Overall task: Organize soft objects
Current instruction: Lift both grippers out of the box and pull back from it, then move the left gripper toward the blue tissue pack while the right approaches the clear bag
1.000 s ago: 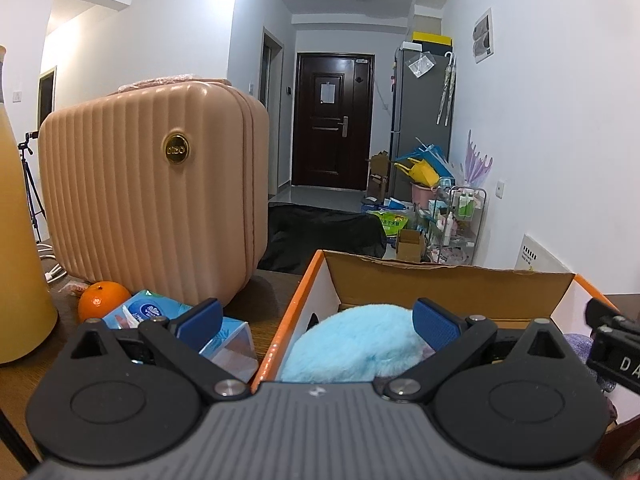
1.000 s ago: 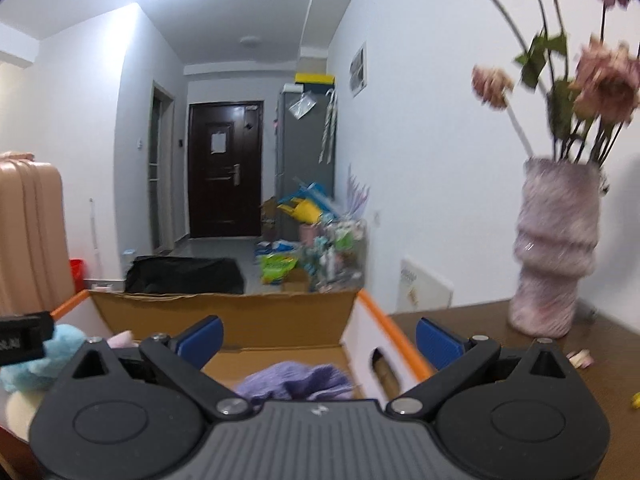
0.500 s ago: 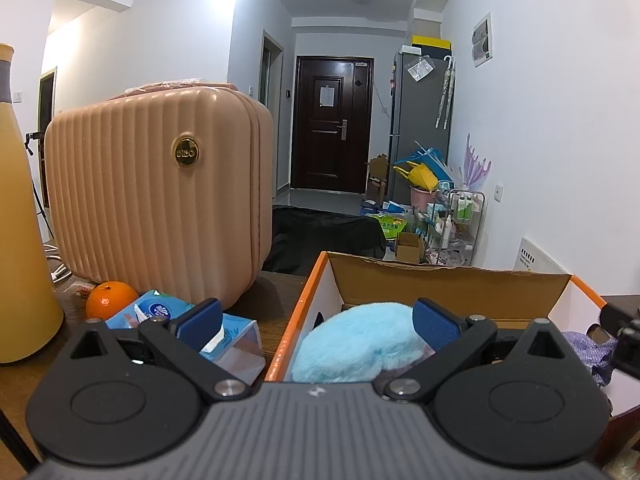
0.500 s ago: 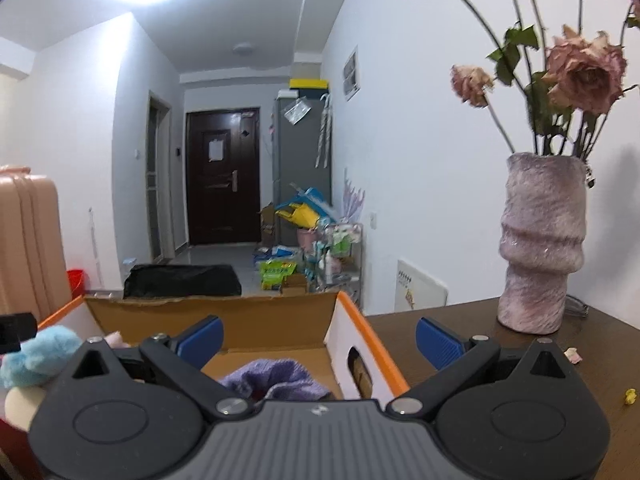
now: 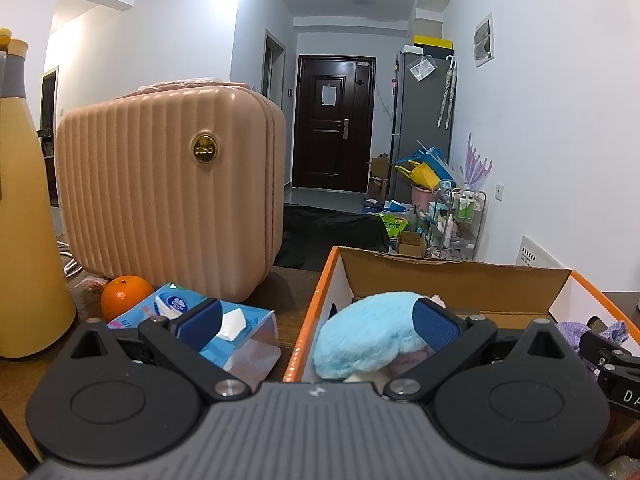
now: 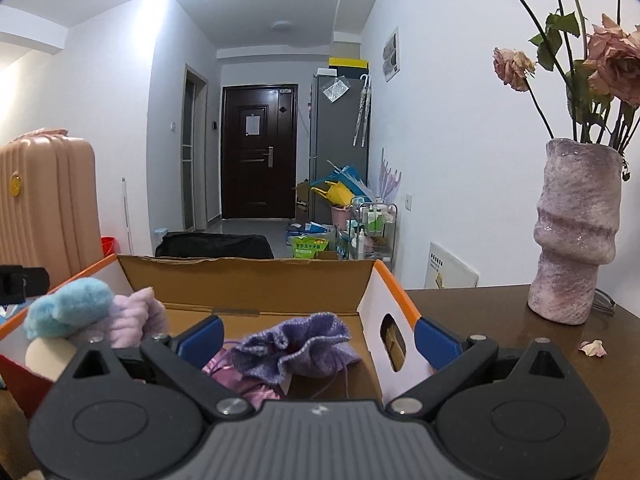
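An open cardboard box with orange rims [image 5: 456, 270] [image 6: 248, 280] sits on the dark wooden table. Inside lie a fluffy light-blue plush [image 5: 368, 332] [image 6: 68, 312], a lilac fuzzy item [image 6: 136, 316] and a purple knitted pouch [image 6: 296, 346] [image 5: 572, 332]. My left gripper [image 5: 316, 322] is open and empty, its jaws straddling the box's left wall. My right gripper [image 6: 318, 338] is open and empty, its jaws straddling the box's right wall, above the pouch.
A pink ribbed suitcase [image 5: 172, 204] stands left of the box, with an orange [image 5: 124, 302], a blue tissue pack [image 5: 224, 332] and a yellow bottle [image 5: 24, 240] near it. A pink vase of dried roses [image 6: 576, 236] stands on the table at right.
Both grippers have pulled back and risen slightly from the box; the views shifted, showing more of the box's inside. Both stay open and empty.
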